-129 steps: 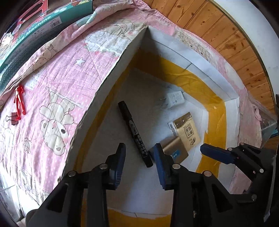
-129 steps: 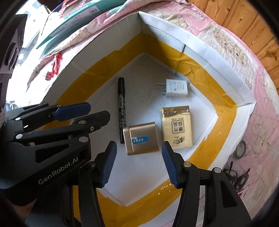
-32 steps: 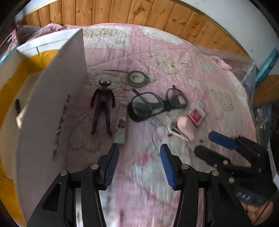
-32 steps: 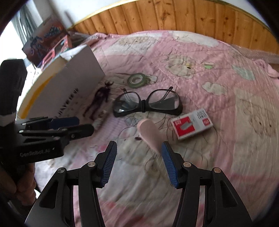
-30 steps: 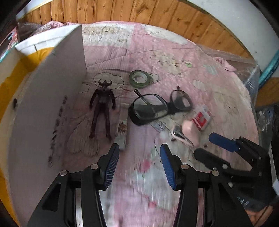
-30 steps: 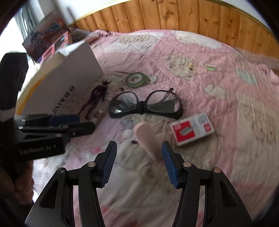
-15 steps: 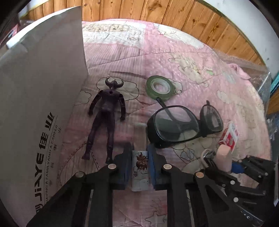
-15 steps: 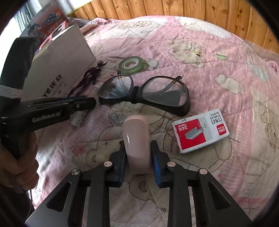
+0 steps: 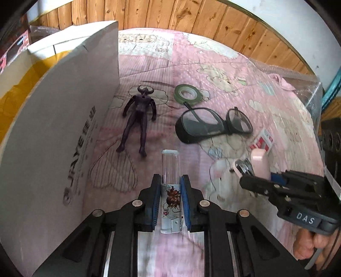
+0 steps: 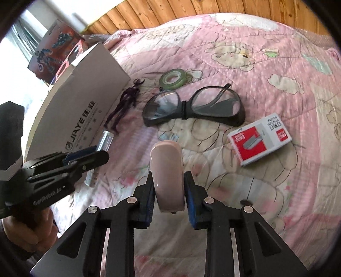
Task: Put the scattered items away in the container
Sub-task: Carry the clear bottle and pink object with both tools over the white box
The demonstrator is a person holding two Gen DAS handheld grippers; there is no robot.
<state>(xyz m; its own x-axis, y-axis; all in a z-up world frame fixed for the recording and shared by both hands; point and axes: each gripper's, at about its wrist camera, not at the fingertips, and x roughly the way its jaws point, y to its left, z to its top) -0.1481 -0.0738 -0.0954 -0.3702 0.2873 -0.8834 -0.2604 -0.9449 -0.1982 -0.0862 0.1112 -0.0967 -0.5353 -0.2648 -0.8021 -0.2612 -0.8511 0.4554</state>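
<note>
My left gripper (image 9: 170,199) is shut on a clear plastic tube with a printed label (image 9: 170,170), lifted just above the pink quilt. My right gripper (image 10: 168,192) is shut on a pink stapler (image 10: 167,168), also seen beside the other gripper as the pink stapler (image 9: 259,163). The white cardboard box (image 9: 53,132) stands to the left, its wall facing me. On the quilt lie a dark horned figure (image 9: 138,115), a green tape roll (image 9: 186,93), black-framed glasses (image 10: 191,108) and a red-and-white staple box (image 10: 259,140).
A wooden headboard (image 9: 191,19) runs behind the bed. Colourful toy boxes (image 10: 55,49) lie beyond the cardboard box. A hand (image 10: 27,232) holds the left gripper's handle. The quilt to the right of the staple box is bare.
Both grippers left the box, moved over the quilt and shut, the left on the tube, the right on the stapler. Since half a second ago both have risen slightly with their objects.
</note>
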